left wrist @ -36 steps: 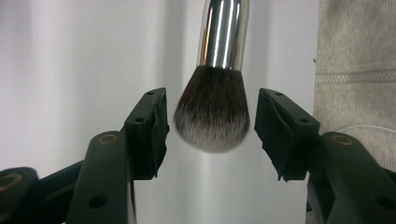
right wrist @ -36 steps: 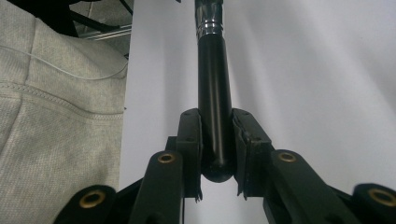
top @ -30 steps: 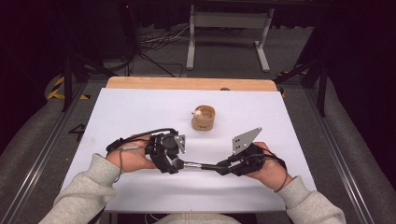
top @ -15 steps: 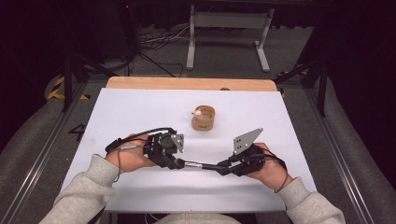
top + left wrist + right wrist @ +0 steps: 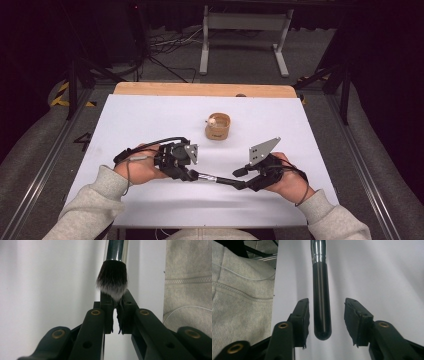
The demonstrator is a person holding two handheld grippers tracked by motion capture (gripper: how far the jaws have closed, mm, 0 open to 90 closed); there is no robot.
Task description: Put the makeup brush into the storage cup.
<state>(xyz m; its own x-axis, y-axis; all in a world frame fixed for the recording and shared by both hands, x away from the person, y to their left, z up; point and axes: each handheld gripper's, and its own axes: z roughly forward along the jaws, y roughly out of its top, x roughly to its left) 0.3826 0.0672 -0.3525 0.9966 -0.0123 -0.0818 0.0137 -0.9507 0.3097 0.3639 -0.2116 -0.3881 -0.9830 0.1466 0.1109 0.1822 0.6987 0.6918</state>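
Observation:
A makeup brush (image 5: 215, 179) with a black handle, a chrome ferrule and dark white-tipped bristles (image 5: 112, 280) hangs level above the white sheet (image 5: 150, 120), between my two grippers. My left gripper (image 5: 191, 175) is shut on the bristle tips, which are pinched between its pads (image 5: 108, 307). My right gripper (image 5: 241, 179) faces it from the right. Its jaws have just been opening and now stand apart on either side of the black handle (image 5: 321, 302), with a gap on each side. In the right gripper view, the right gripper (image 5: 327, 304) does not touch the handle.
A small round wooden cup (image 5: 218, 127) with a pale ball-tipped stick in it stands behind the hands at mid-table. The table's wooden far edge (image 5: 200, 89) lies beyond. Grey sleeves (image 5: 90, 200) rest at the near edge. A metal stand (image 5: 245, 30) is on the floor behind.
The right gripper's jaws have spread off the brush handle. The left gripper now grips the bristle end. Both hands have kept their places.

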